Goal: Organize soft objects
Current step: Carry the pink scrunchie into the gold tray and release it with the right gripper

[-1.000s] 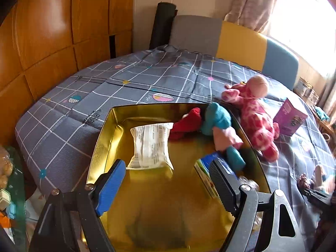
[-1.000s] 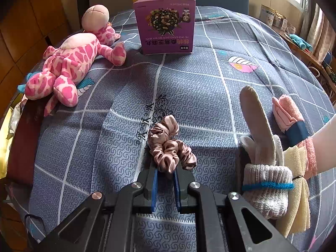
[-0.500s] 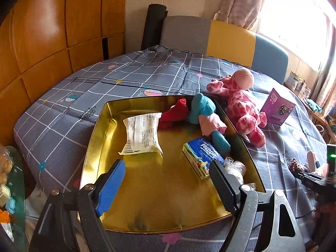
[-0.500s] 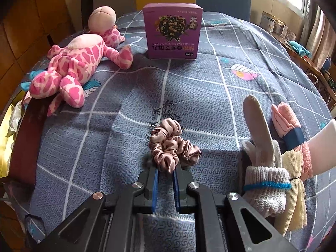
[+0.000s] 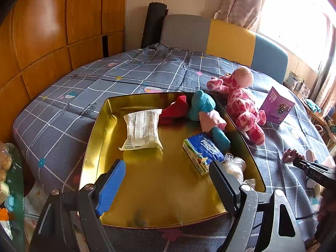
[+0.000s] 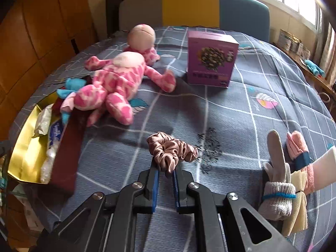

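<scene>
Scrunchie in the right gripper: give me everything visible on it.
The scrunchie is dusty pink, shiny like satin, gathered into tight ruffled folds. The right gripper is shut on its near edge; the rest bunches out ahead and to the right of the fingers over the grey checked bedspread. Whether it still touches the bedspread cannot be told. The left wrist view shows it as a dark ruffled clump.

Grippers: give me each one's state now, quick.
Left gripper: open, holding nothing, over the gold tray.
Right gripper: shut on the pink scrunchie.
</scene>
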### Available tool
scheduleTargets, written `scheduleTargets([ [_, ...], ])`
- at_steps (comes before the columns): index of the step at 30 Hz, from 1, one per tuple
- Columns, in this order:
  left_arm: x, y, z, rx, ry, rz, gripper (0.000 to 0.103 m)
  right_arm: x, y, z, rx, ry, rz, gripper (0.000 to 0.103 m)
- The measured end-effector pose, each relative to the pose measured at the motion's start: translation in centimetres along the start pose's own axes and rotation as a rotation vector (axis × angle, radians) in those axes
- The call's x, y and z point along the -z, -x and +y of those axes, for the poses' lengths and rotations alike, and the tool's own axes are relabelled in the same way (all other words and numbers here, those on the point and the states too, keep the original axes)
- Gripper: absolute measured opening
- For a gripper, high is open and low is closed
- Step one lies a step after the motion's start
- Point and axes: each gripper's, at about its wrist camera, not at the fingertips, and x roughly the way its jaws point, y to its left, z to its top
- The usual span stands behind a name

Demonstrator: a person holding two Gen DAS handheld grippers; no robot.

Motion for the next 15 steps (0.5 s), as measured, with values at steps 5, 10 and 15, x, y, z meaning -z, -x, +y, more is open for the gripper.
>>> scheduleTargets([
  [5,0.2,-0.1,0.2,-0.002,0.003,0.006,0.082,-0.3,1.0,2.1,-0.056,0.033,-0.022,0.01],
  [10,0.3,-0.1,0.3,-0.005,0.006,0.006,0.082,-0.7,1.8,4.3,-0.112,0.071,-0.041,0.01],
  [15,0.3,-0.2,0.6,-0.006,0.011,0.008,0.082,-1.1,2.9,6.9,-0.19,0.108,-0.058,0.01],
])
